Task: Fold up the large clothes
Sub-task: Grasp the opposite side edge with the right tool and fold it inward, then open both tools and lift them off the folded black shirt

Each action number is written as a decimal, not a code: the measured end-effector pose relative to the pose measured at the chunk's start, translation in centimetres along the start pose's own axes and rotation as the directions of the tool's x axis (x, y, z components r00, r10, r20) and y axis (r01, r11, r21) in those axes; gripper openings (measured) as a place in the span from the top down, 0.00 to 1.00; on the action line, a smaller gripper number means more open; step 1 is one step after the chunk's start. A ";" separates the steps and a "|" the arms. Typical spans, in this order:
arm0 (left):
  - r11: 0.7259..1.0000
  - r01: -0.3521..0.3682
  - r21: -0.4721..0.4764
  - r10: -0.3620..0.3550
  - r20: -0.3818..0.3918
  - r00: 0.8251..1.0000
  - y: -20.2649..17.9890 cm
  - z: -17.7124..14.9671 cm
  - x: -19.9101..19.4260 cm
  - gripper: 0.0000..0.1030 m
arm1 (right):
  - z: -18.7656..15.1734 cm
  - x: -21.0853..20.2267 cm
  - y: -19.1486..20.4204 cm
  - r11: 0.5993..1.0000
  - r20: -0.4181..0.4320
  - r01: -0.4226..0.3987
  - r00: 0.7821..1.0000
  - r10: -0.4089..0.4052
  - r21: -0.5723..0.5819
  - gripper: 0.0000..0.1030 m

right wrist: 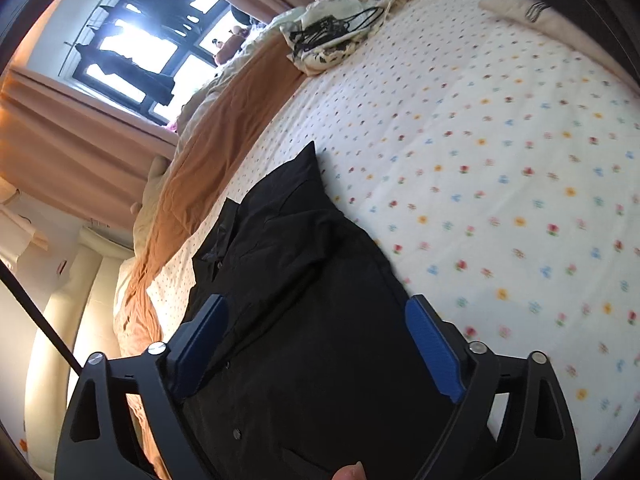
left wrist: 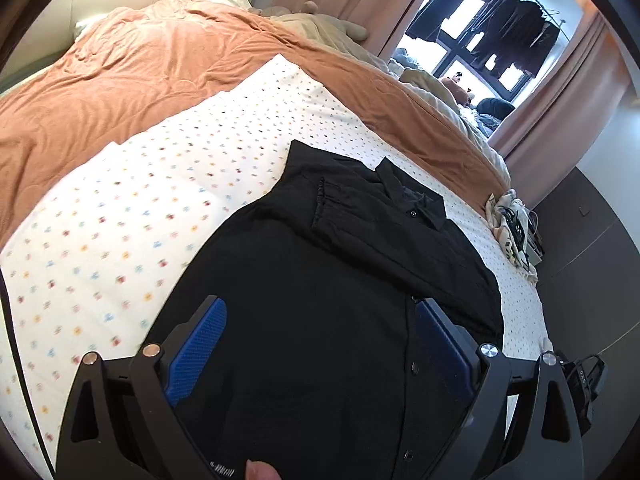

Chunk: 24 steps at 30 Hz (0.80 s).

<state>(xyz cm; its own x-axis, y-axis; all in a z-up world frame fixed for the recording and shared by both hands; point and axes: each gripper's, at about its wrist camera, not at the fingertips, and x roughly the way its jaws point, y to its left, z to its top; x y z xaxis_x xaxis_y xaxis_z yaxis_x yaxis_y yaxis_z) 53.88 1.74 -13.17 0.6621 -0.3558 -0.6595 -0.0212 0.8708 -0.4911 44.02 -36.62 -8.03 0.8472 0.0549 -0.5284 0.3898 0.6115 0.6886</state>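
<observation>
Here, no container shows: the black shirt (left wrist: 320,264) lies on the bed (left wrist: 160,200); left gripper (left wrist: 320,320) and right gripper (right wrist: 316,320) fingers spread wide, gripping nothing.

The black shirt (left wrist: 320,280) is matt woven cloth with small glossy buttons, lying on a soft white cotton sheet (left wrist: 160,200) printed with tiny flowers. Far behind it, the orange blanket (left wrist: 140,72) looks plush and creased. The gripper fingers (left wrist: 196,344) carry blue, finely ribbed pads on matt black plastic with shiny metal pins.
</observation>
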 end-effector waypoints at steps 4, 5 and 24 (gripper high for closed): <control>1.000 0.005 0.001 -0.005 0.003 1.000 1.3 -1.3 -2.8 0.00 | -1.9 -2.5 -1.3 1.000 0.006 -0.024 1.000 0.024 0.006 0.00; 1.000 0.011 0.007 -0.011 0.003 1.000 1.4 -1.5 -3.4 0.00 | -2.3 -3.3 -1.4 1.000 0.014 -0.030 0.999 0.030 0.000 0.00; 0.997 -0.073 0.037 0.072 0.034 0.997 5.9 -4.5 -11.9 0.00 | -6.6 -17.4 -3.8 0.997 0.069 -0.018 0.997 0.023 -0.071 0.00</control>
<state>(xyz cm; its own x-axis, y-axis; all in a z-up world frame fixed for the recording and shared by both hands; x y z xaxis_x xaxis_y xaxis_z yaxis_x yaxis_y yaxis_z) 42.52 9.58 -10.82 0.6843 -0.2805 -0.6731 -0.0419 0.9064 -0.4204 25.43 -34.74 -4.73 0.8788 0.0146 -0.4769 0.3478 0.6648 0.6612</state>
